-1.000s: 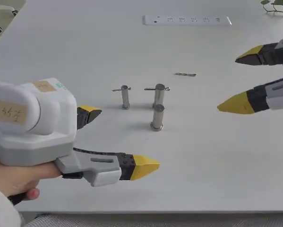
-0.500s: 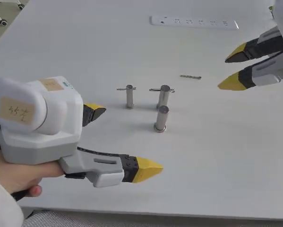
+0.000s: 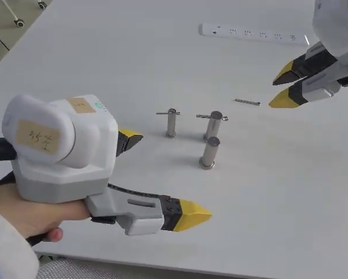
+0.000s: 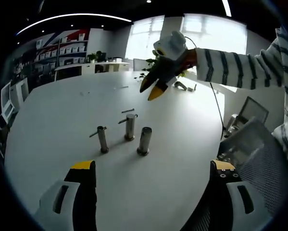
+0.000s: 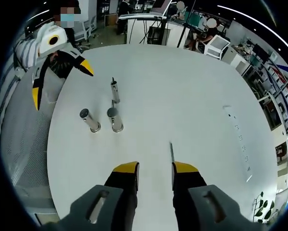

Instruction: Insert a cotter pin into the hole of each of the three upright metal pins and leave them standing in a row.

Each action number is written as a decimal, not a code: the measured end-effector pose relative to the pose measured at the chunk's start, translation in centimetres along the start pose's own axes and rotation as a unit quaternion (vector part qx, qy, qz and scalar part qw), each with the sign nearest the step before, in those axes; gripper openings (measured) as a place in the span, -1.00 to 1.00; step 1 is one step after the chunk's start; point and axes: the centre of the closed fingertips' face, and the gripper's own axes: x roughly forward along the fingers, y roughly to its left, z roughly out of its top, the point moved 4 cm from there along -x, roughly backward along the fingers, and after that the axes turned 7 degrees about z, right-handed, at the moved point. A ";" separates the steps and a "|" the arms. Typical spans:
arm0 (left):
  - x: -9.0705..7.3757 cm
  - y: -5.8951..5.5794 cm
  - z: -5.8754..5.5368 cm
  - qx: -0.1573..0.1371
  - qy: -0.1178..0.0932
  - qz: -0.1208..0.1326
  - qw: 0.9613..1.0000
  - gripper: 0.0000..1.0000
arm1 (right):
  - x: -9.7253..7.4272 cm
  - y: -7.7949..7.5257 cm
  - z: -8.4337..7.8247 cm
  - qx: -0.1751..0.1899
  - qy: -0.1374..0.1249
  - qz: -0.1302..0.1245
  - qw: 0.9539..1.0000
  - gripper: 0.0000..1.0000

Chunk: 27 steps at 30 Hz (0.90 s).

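Nearby, loose cotter pin (image 3: 247, 102) just ahead of right claw (image 3: 275, 93), narrowly parted; left claw (image 3: 174, 175) wide; power strip (image 3: 252, 34) behind

Bare table (image 3: 133, 64) around loose cotter pin (image 3: 247, 102) (upright pins (image 3: 209, 152) well aside)

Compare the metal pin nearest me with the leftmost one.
The leftmost metal pin carries a cotter pin through its top; the nearest metal pin has none. The leftmost one looks slimmer, the nearest thicker. The leftmost stands level with the third metal pin further back; the nearest stands in front of that line. Both are upright, bare metal, on the white table.
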 end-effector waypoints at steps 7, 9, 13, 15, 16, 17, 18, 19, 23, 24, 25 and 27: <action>-0.1 -0.1 0.0 0.000 0.000 -0.002 1.000 0.95 | 2.0 -2.7 -0.9 -0.011 0.037 0.016 0.999 -0.71; -0.1 -0.1 -0.1 0.000 0.001 -0.003 1.000 0.95 | 2.4 -3.4 -1.0 -0.013 0.041 0.013 0.999 -0.77; 0.0 -0.2 -0.3 -0.001 0.004 -0.005 1.000 0.95 | 3.2 -4.0 -1.4 -0.015 0.048 0.018 0.999 -0.79; 0.1 -0.2 -0.4 -0.003 0.007 -0.007 1.000 0.95 | 3.5 -4.3 -1.5 -0.017 0.049 0.023 0.998 -0.81; 0.1 -0.2 -0.5 -0.004 0.008 -0.007 1.000 0.95 | 3.7 -4.5 -1.5 -0.016 0.050 0.023 0.998 -0.81; 0.2 -0.2 -0.5 -0.004 0.010 -0.006 1.000 0.94 | 4.0 -4.8 -1.6 -0.015 0.052 0.023 0.998 -0.82; 0.2 -0.1 -0.6 -0.005 0.011 -0.006 1.000 0.94 | 4.2 -4.9 -1.6 -0.015 0.054 0.025 0.998 -0.83; 0.2 -0.2 -0.6 -0.006 0.012 -0.007 1.000 0.94 | 4.4 -4.8 -1.7 -0.016 0.058 0.028 0.998 -0.84; 0.2 -0.1 -0.6 -0.011 0.012 -0.008 1.000 0.94 | 5.2 -4.7 -1.8 -0.022 0.074 0.031 0.997 -0.86; 0.2 0.0 -0.6 -0.011 0.011 -0.007 1.000 0.93 | 5.3 -4.8 -1.8 -0.021 0.075 0.031 0.997 -0.86; 0.2 0.1 -0.7 -0.012 0.012 -0.006 1.000 0.93 | 5.5 -5.0 -1.9 -0.018 0.076 0.032 0.996 -0.85; 0.2 0.3 -0.7 -0.016 0.010 -0.003 1.000 0.93 | 6.0 -5.2 -2.0 -0.013 0.077 0.035 0.996 -0.85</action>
